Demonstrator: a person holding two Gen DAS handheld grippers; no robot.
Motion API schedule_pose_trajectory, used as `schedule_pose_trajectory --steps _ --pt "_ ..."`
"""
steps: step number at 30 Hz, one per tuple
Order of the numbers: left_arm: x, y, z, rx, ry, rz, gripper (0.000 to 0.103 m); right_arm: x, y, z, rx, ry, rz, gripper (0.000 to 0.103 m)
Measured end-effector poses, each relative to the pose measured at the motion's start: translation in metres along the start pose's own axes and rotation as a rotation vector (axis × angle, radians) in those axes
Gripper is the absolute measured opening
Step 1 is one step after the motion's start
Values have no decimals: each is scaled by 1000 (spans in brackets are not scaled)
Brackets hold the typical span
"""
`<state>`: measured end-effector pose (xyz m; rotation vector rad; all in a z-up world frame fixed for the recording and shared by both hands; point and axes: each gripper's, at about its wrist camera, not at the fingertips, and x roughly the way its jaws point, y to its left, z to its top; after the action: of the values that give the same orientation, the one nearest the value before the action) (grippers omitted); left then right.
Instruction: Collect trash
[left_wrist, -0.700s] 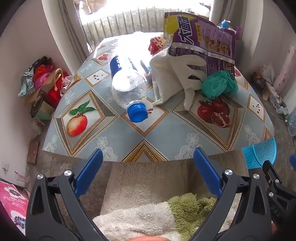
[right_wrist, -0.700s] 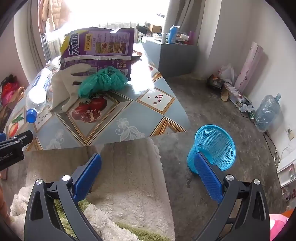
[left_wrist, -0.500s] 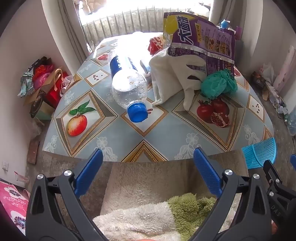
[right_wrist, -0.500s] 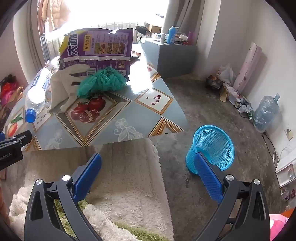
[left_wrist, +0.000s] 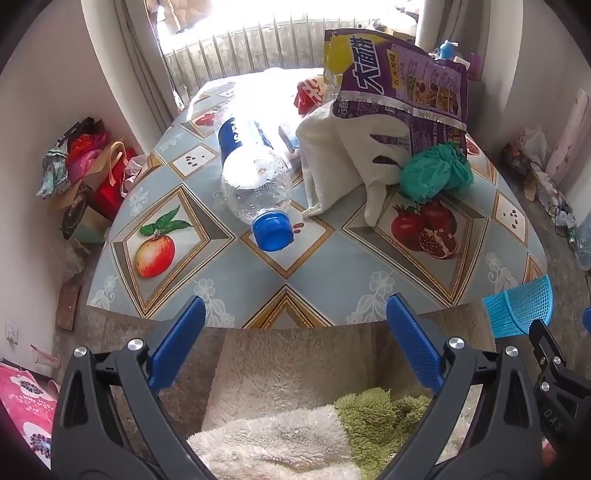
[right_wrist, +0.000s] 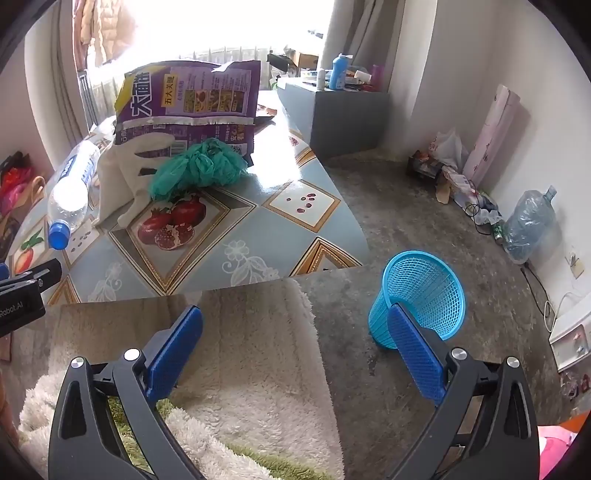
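Note:
On the fruit-patterned table (left_wrist: 332, 266) lie a clear plastic bottle (left_wrist: 251, 173) with a blue cap, a white cloth bag (left_wrist: 332, 158), a crumpled green plastic bag (left_wrist: 436, 171) and a purple snack packet (left_wrist: 402, 81) that leans upright. A red wrapper (left_wrist: 308, 92) lies behind them. My left gripper (left_wrist: 295, 339) is open and empty, short of the table's near edge. My right gripper (right_wrist: 295, 343) is open and empty, above the floor between the table (right_wrist: 258, 236) and a blue mesh bin (right_wrist: 421, 295). The bottle (right_wrist: 72, 184), green bag (right_wrist: 195, 168) and packet (right_wrist: 188, 107) also show in the right wrist view.
The blue bin (left_wrist: 517, 306) stands on the concrete floor right of the table. A fluffy white and green rug (right_wrist: 221, 369) lies under both grippers. Bags are piled by the left wall (left_wrist: 85, 162). A grey cabinet (right_wrist: 347, 114) and a water jug (right_wrist: 528, 221) stand at the right.
Both grippers have drifted slightly; the right view has shifted a little so the bin sits slightly more to the left. Nothing on the table has moved.

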<state>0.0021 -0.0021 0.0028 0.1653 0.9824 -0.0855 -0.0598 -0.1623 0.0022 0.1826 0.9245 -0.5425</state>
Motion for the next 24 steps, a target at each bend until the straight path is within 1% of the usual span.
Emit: schedule_pose_trajectory --steps 24 --pt "-1 1 1 0 -2 3 94 0 -1 1 11 2 3 98"
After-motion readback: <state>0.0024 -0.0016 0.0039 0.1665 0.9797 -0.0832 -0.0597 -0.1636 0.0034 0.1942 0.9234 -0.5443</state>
